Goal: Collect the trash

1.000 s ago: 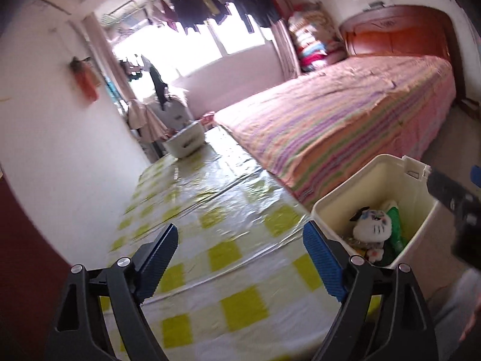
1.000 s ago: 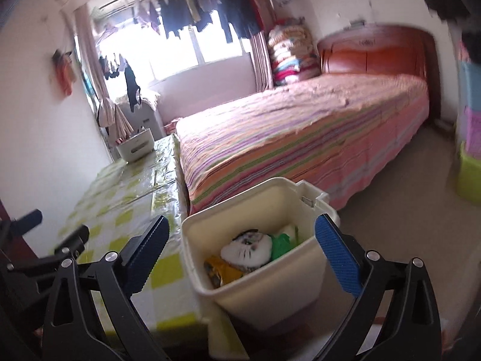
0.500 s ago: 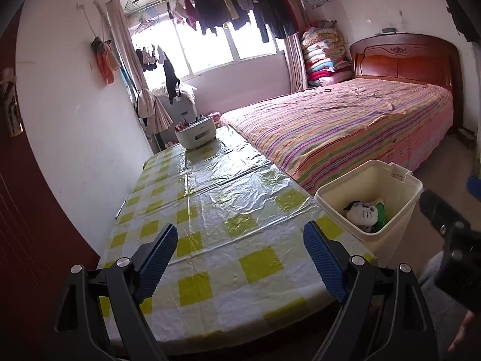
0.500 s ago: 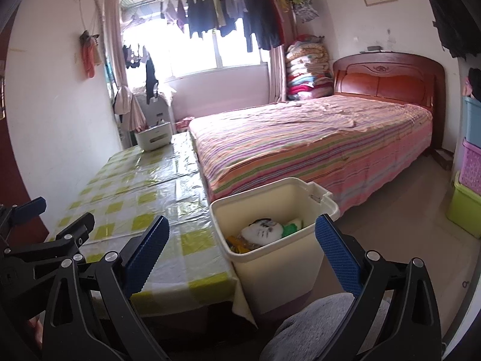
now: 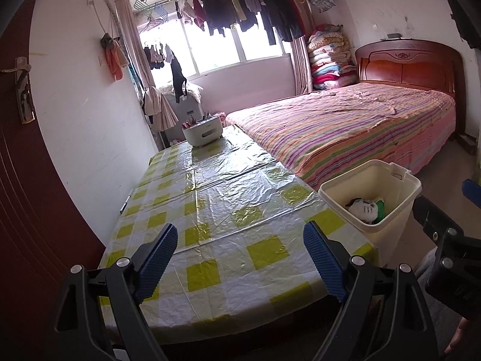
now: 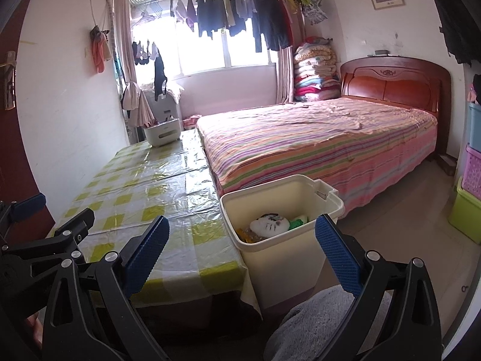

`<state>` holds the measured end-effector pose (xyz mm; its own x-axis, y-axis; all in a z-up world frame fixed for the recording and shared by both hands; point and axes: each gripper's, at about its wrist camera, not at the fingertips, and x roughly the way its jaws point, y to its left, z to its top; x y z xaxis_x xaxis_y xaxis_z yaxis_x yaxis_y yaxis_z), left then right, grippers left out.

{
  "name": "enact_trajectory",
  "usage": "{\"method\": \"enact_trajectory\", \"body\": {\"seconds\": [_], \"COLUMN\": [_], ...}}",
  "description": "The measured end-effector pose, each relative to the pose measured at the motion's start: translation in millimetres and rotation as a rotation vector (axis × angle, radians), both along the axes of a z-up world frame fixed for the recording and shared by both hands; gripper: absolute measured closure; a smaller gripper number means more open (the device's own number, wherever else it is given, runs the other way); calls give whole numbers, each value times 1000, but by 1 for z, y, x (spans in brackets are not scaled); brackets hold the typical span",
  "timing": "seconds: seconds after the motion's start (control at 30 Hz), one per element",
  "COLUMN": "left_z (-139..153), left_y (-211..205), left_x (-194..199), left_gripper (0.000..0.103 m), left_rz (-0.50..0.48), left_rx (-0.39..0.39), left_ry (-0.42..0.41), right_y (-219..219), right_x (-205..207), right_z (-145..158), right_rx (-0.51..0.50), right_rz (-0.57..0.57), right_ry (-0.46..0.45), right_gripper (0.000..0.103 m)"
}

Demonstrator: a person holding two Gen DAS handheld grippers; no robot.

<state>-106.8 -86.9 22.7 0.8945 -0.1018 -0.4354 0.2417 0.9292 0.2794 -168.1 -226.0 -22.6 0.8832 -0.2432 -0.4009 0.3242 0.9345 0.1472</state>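
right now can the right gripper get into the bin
Probably yes: the right gripper is open and empty, the bin stands just ahead of it beside the table, lidless, with nothing between.

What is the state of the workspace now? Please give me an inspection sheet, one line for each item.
Surface: table under a yellow checked plastic cover; no loose trash seen on it.
Job's things: cream bin on the floor at the table's corner, holding a white cat-face item and a green piece.
Clutter: white caddy at the table's far end.
Grippers: left tool open, empty; right tool open, empty.
Cables: nothing seen.
Surroundings: striped bed, hanging laundry.
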Motion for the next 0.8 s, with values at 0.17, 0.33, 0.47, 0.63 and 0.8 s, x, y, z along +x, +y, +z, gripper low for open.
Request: {"method": "enact_trajectory", "body": {"seconds": [0.17,0.33,0.47,0.63,0.8], "left_z": [1,2,3,3,7], "left_y": [5,9,16,24,30], "left_x": [-5,-10,-13,-15,-18], "left_gripper": [20,20,20,20,20], "left_rz": [4,8,19,29,53], "left_rx": [-12,-20,-39,-49,-52], "left_ry": [-1,-6,-4,3,-13], "right_y": [6,12,16,21,25], "right_x": [-8,-12,-14,-15,-10], "right_z": [5,7,10,16,22], "right_rx": [-8,-12,-16,-22,-33], "right_rz": [7,17,24,41,72], "right_ry": [-10,-13,-19,-26,-36], "right_gripper": [7,7,7,7,7]}}
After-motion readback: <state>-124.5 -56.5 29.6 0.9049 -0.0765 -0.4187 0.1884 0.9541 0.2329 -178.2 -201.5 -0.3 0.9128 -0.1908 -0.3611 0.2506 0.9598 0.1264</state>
